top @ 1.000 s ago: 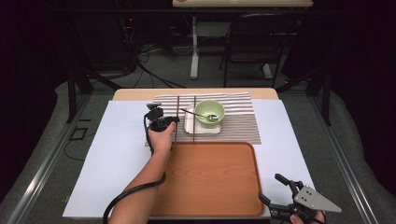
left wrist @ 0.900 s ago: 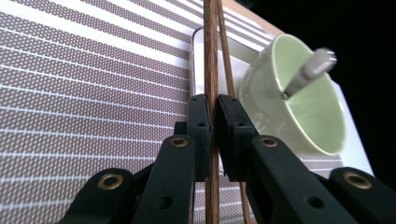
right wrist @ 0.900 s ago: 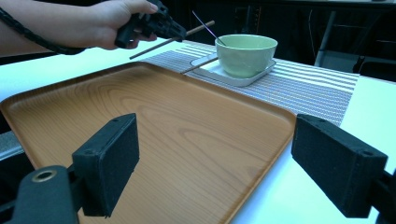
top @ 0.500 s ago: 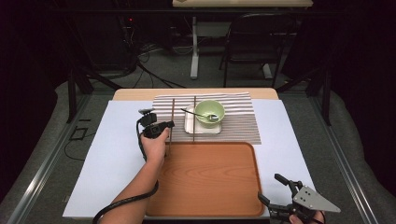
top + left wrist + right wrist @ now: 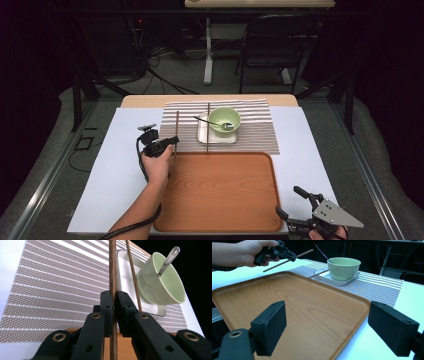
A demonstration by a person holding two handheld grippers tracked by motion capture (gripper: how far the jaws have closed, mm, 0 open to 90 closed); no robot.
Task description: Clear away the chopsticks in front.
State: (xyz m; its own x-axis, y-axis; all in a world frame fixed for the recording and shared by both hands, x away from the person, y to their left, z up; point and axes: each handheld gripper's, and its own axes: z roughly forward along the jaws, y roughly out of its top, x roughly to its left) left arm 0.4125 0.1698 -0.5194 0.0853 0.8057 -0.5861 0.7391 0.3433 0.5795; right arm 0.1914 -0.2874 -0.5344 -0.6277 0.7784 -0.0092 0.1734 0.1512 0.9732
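Left forearm comes in from the bottom of the high view and angles up toward the middle-left, hand wrapped around the left gripper (image 5: 172, 141), cable looping back down along the arm. In the left gripper view its jaws are clamped tight on a thin wooden chopstick (image 5: 113, 277), pads squeezing both sides. Right gripper (image 5: 292, 205) sits low at the bottom right corner of the high view, grey plate on top, jaws spread wide apart, nothing between them.
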